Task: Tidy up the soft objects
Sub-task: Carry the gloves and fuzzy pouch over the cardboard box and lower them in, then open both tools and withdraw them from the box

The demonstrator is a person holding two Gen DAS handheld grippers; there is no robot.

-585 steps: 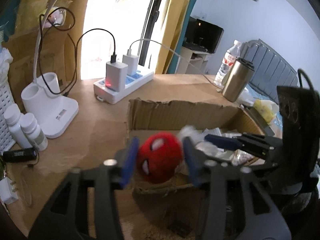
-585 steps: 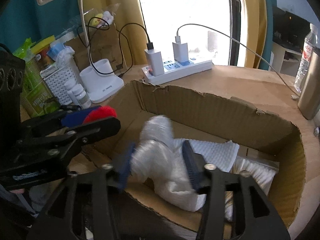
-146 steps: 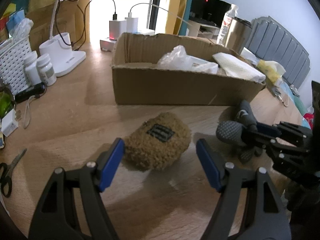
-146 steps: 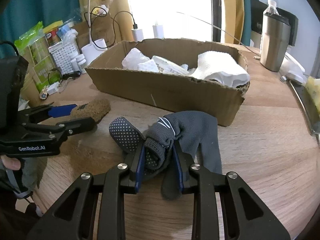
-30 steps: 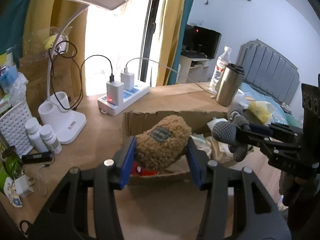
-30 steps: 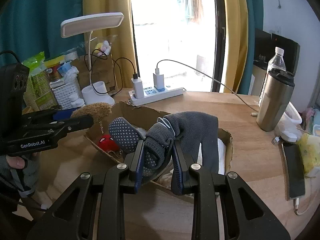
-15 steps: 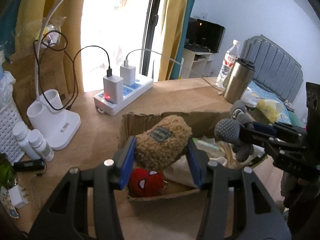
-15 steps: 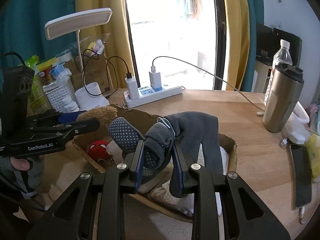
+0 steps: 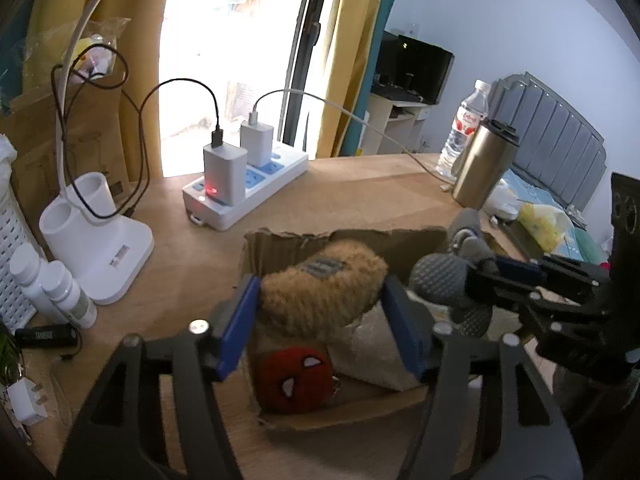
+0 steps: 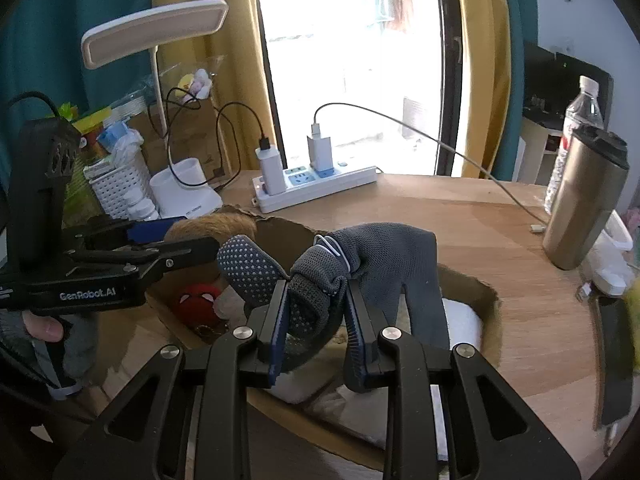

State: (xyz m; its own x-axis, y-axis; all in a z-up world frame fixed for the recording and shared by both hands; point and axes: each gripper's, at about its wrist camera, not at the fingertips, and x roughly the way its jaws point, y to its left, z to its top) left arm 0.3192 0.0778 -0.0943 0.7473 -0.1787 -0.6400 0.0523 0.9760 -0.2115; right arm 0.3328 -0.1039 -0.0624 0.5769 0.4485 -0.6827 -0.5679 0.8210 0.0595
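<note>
Cardboard box (image 9: pixel 280 236) on the table (image 9: pixel 360 184); power strip (image 9: pixel 256 188) behind it, lamp base (image 9: pixel 100 236) to its left, tumbler (image 9: pixel 484 168) to its right. Inside the box, a spider-mask plush (image 9: pixel 296 380) at the near left corner, white cloth (image 10: pixel 460 324) to the right

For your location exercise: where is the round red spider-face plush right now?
The round red spider-face plush lies in the cardboard box's near-left corner, directly below the fuzzy brown pouch.
</note>
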